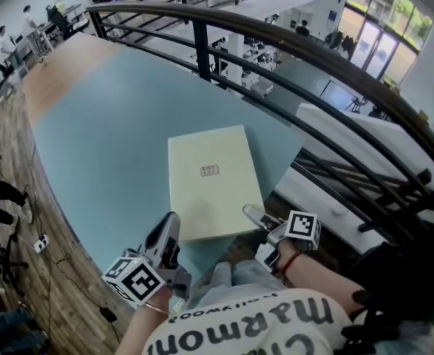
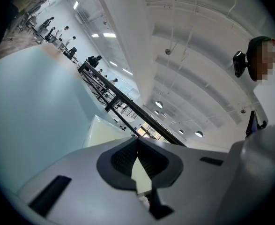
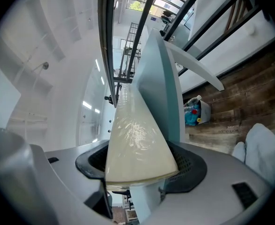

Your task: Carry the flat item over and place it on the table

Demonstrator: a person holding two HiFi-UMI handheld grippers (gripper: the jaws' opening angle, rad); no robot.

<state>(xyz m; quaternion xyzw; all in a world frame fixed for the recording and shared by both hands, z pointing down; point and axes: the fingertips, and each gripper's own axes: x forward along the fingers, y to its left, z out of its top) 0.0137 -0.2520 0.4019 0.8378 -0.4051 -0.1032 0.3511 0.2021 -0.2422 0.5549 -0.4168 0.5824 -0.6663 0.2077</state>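
Now the flat item point(image 1: 211, 180) lies on the pale blue bench point(image 1: 106, 124), at 12 o'clock from both claws, with its long axis running from 6 to 12, away from me. I hold it by its near short edge. The left claw point(image 1: 171, 224) sits on the 7 o'clock corner, jaws closed thin on it. The right claw point(image 1: 255, 214) stands at the 5 o'clock corner with its jaws wide; the item is between them but, as far as I can see, not pinched. That corner seems to jut past the bench's edge. Neither hand is nearer, since they share the one edge, so I judge the coming move to be a straight draw back toward 6. The item is a stiff, thin cream rectangle, glossy as if film-wrapped, with a small label point(image 1: 210, 171) at its middle. The bench top looks smooth and matte.
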